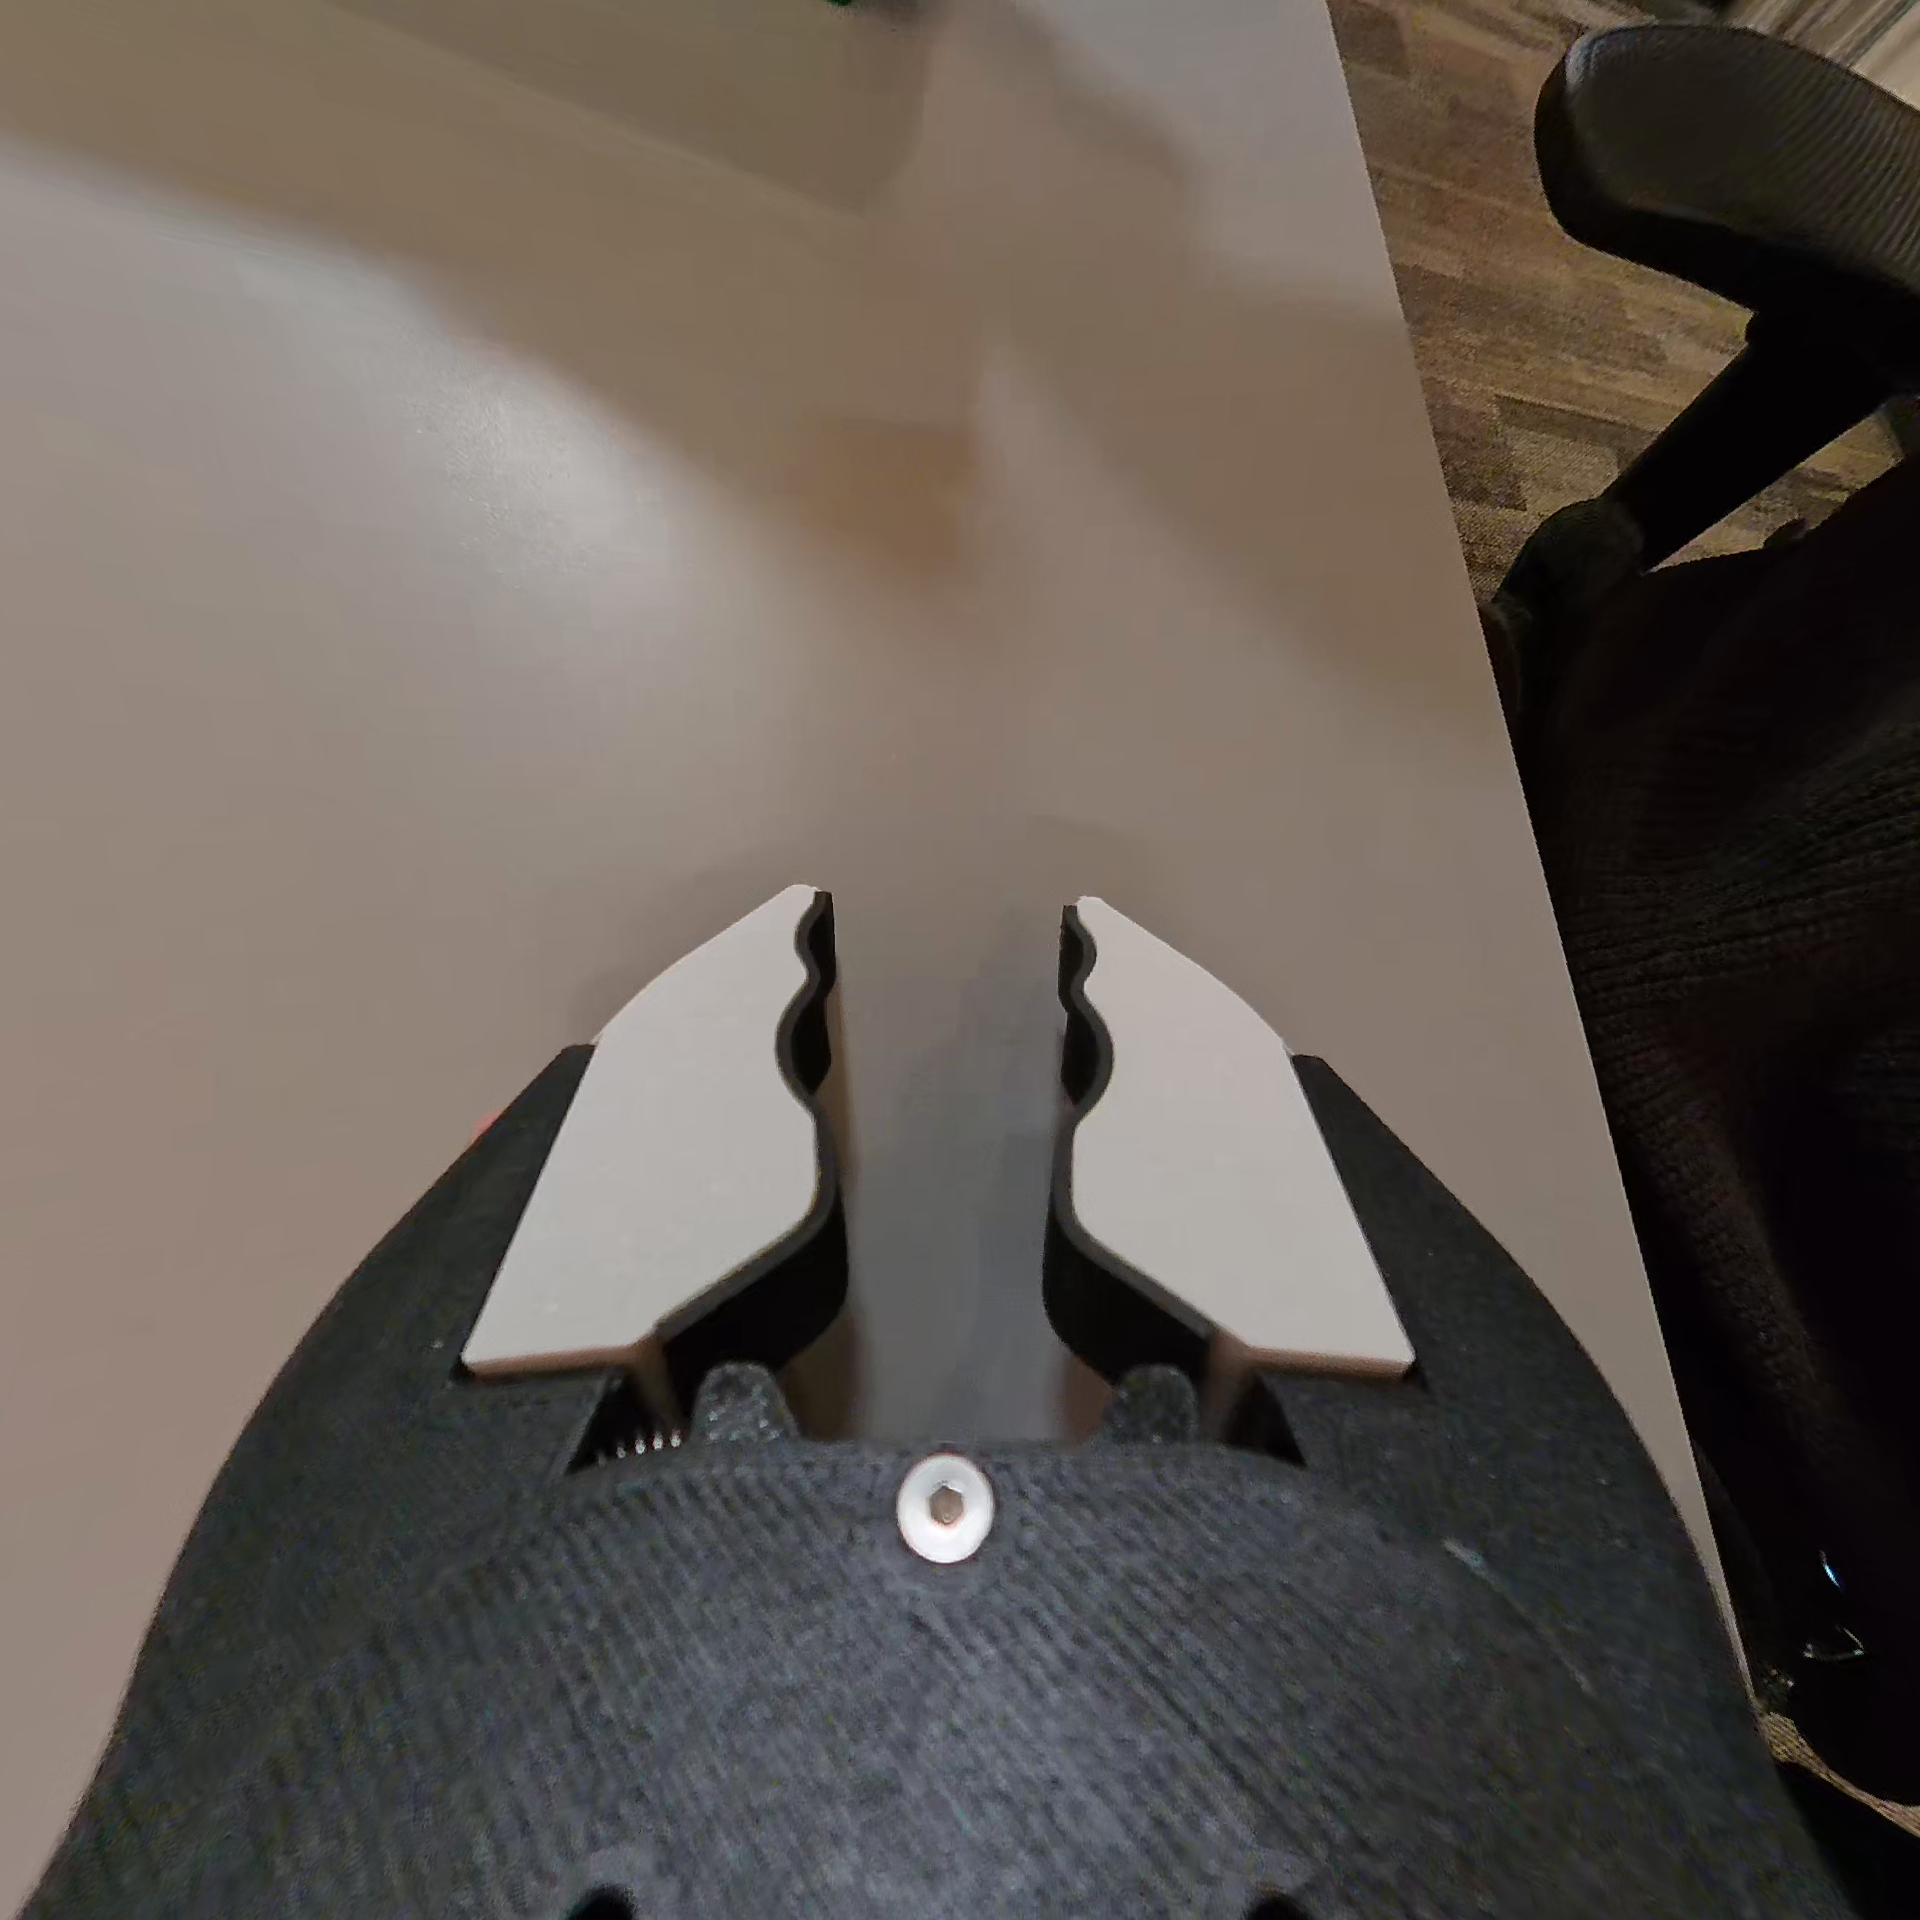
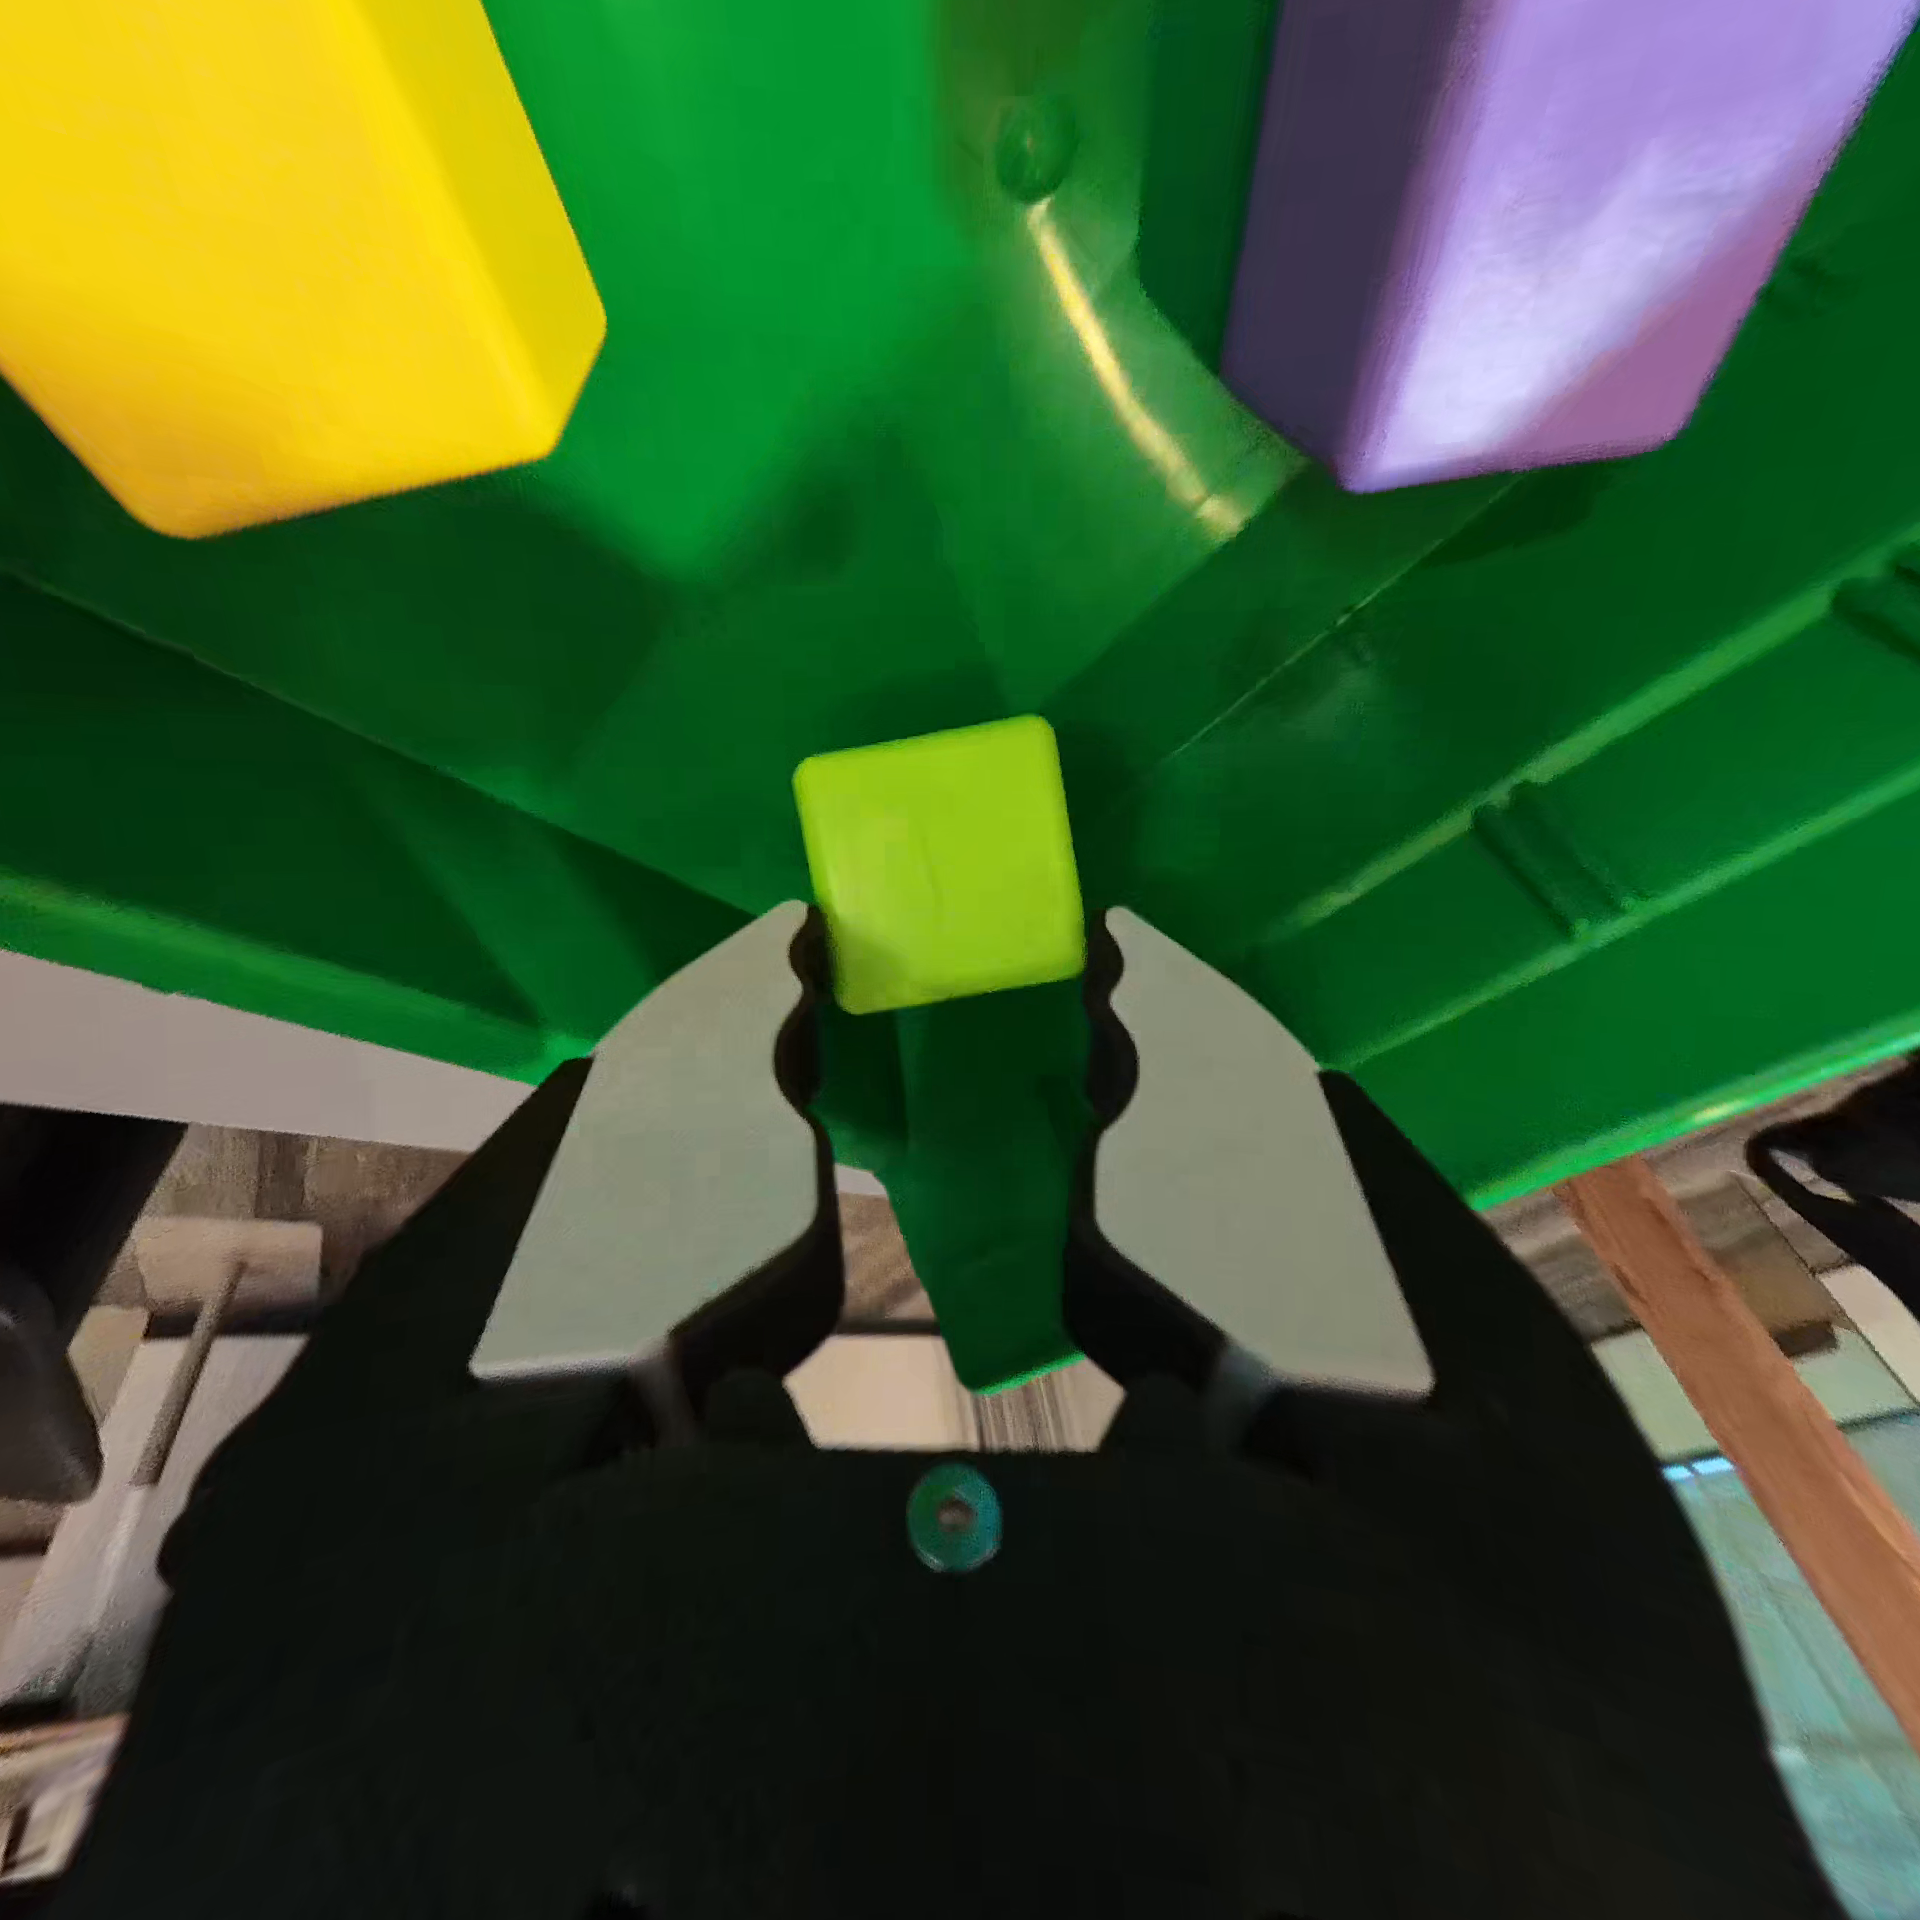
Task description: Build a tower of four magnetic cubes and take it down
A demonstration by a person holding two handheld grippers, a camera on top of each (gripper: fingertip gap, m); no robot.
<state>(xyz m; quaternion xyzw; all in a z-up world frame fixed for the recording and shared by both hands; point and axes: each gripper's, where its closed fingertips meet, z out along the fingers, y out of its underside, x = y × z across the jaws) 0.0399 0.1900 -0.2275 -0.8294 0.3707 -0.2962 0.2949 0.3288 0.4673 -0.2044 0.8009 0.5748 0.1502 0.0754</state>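
In the right wrist view, my right gripper (image 2: 948,920) is shut on a small lime-green cube (image 2: 940,862), pinched between the fingertips over the near corner of a dark green plastic bin (image 2: 1455,790). Inside the bin lie a yellow block (image 2: 281,239) at the upper left and a purple block (image 2: 1538,229) at the upper right. In the left wrist view, my left gripper (image 1: 948,909) is open and empty, held just above a bare beige tabletop (image 1: 416,623). Nothing lies between its fingers.
The table's right edge (image 1: 1444,520) runs diagonally, with a black office chair (image 1: 1745,208) and patterned carpet (image 1: 1475,312) beyond it. Below the bin in the right wrist view are a wooden post (image 2: 1745,1403) and blurred room furniture. One gripper's finger ends stand about 40 cm off the other's. It is some 10 cm from my right tips to the purple block (image 2: 1538,229).
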